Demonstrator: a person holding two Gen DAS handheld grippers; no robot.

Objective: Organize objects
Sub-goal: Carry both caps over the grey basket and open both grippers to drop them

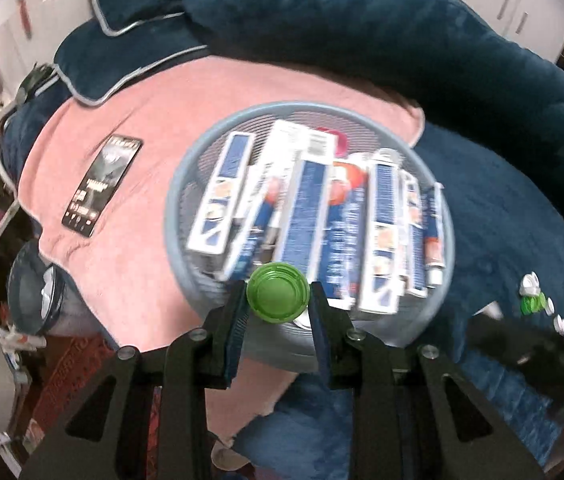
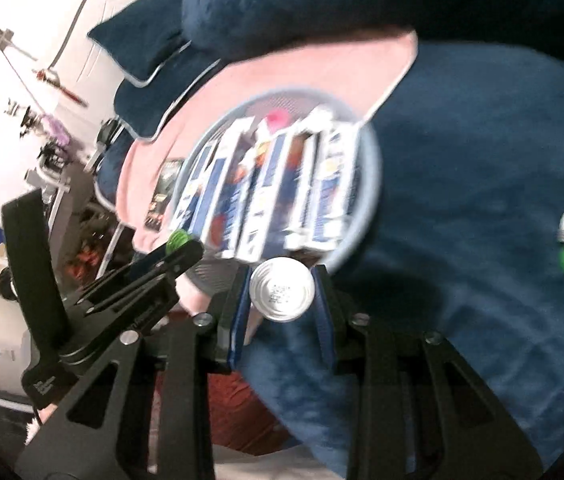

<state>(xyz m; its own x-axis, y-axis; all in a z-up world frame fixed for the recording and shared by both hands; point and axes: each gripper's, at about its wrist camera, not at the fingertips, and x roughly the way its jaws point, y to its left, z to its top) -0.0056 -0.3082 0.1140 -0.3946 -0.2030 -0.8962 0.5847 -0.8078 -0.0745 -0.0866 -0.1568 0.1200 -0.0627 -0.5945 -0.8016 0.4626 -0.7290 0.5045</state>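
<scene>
Green bottle cap [image 1: 277,293] pinched by left gripper [image 1: 278,300] | white bottle cap [image 2: 282,289] pinched by right gripper [image 2: 282,294] | blue mesh basket [image 1: 186,184] holds blue-and-white boxes [image 1: 305,216], print blurred.

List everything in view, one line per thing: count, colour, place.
Round mesh basket: one, grey-blue, on pink towel.
Toothpaste boxes: several, blue-white, inside basket.
Pink towel: one, over blue bedding.
Dark flat card: one, black, on towel left of basket.
Loose caps: a few, white and green, on bedding at right.
Green cap: one, in left tongs.
Silver cap: one, in right tongs.
</scene>
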